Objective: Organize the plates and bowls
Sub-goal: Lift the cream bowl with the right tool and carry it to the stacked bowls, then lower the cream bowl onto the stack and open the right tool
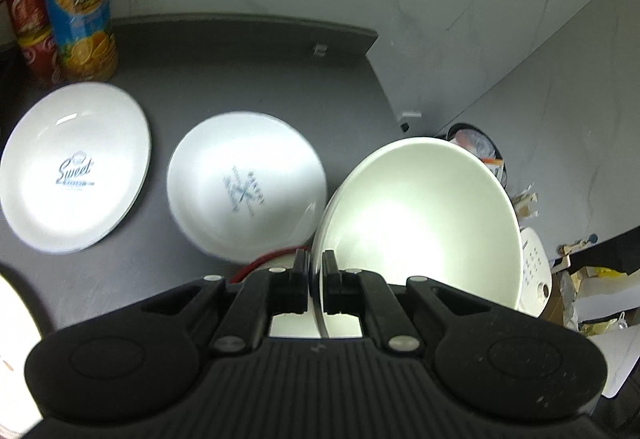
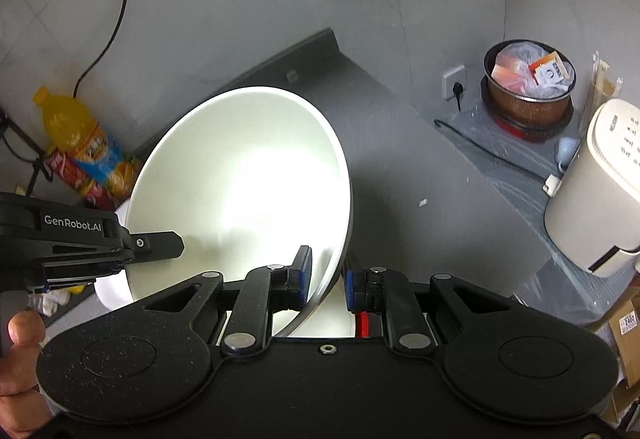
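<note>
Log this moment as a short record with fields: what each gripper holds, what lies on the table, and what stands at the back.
left gripper: shut on the rim of a white bowl, fingers pinching its edge
right gripper: shut on the rim of the bowl, one of its fingers inside, one outside
bowl pose: lifted and tilted, mouth facing the cameras
table: dark, with two white plates lying flat
left plate: printed "Sweet"
middle plate: printed crossed motif
back left: juice bottle beside a red can
</note>
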The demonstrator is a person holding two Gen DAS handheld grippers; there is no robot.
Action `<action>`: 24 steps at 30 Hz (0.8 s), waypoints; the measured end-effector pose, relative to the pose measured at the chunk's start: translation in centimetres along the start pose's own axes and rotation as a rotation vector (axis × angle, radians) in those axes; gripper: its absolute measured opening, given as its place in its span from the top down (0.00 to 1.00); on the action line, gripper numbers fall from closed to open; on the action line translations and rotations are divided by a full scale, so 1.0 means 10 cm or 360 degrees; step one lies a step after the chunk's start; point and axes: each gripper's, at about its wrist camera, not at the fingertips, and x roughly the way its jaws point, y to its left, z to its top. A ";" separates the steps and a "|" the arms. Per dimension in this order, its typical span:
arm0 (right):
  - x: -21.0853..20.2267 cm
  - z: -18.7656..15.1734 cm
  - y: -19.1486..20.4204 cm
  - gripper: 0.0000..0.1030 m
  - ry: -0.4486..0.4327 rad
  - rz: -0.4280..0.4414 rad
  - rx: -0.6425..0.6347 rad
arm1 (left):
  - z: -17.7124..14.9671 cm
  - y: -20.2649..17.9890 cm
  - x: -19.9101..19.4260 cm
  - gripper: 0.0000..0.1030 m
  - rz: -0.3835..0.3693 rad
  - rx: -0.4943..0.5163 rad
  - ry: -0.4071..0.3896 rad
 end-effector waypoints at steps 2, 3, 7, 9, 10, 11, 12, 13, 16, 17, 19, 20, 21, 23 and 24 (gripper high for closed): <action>0.04 -0.05 0.02 0.84 0.0029 -0.0004 -0.0008 | -0.05 0.06 0.01 0.96 0.0006 -0.0008 0.0018; 0.05 -0.08 0.04 0.84 0.0045 -0.0006 -0.0009 | -0.08 0.10 0.02 0.96 0.0011 -0.0014 0.0029; 0.09 -0.15 0.10 0.83 0.0097 -0.0015 -0.0029 | -0.14 0.22 0.06 0.96 0.0031 -0.0040 0.0073; 0.11 -0.18 0.12 0.83 0.0117 -0.0018 -0.0045 | -0.18 0.28 0.06 0.96 0.0033 -0.0055 0.0089; 0.11 -0.19 0.14 0.83 0.0126 -0.0020 -0.0056 | -0.19 0.30 0.07 0.96 0.0034 -0.0065 0.0099; 0.12 -0.20 0.15 0.83 0.0134 -0.0022 -0.0067 | -0.20 0.33 0.07 0.96 0.0034 -0.0079 0.0110; 0.13 -0.20 0.15 0.83 0.0146 -0.0023 -0.0079 | -0.21 0.35 0.07 0.96 0.0033 -0.0089 0.0118; 0.14 -0.21 0.16 0.83 0.0155 -0.0025 -0.0086 | -0.22 0.37 0.08 0.96 0.0035 -0.0095 0.0123; 0.18 -0.24 0.17 0.83 0.0187 -0.0036 -0.0101 | -0.25 0.39 0.12 0.96 0.0043 -0.0103 0.0138; 0.20 -0.26 0.17 0.83 0.0198 -0.0040 -0.0105 | -0.25 0.40 0.13 0.96 0.0048 -0.0103 0.0143; 0.22 -0.28 0.17 0.83 0.0219 -0.0049 -0.0108 | -0.27 0.40 0.16 0.96 0.0059 -0.0097 0.0151; 0.23 -0.29 0.16 0.83 0.0227 -0.0055 -0.0110 | -0.28 0.39 0.17 0.96 0.0066 -0.0093 0.0157; 0.24 -0.30 0.16 0.83 0.0237 -0.0059 -0.0112 | -0.29 0.39 0.19 0.96 0.0070 -0.0093 0.0163; 0.25 -0.32 0.15 0.83 0.0250 -0.0061 -0.0120 | -0.31 0.39 0.21 0.96 0.0080 -0.0094 0.0177; 0.26 -0.33 0.15 0.83 0.0256 -0.0064 -0.0125 | -0.32 0.39 0.22 0.96 0.0086 -0.0095 0.0181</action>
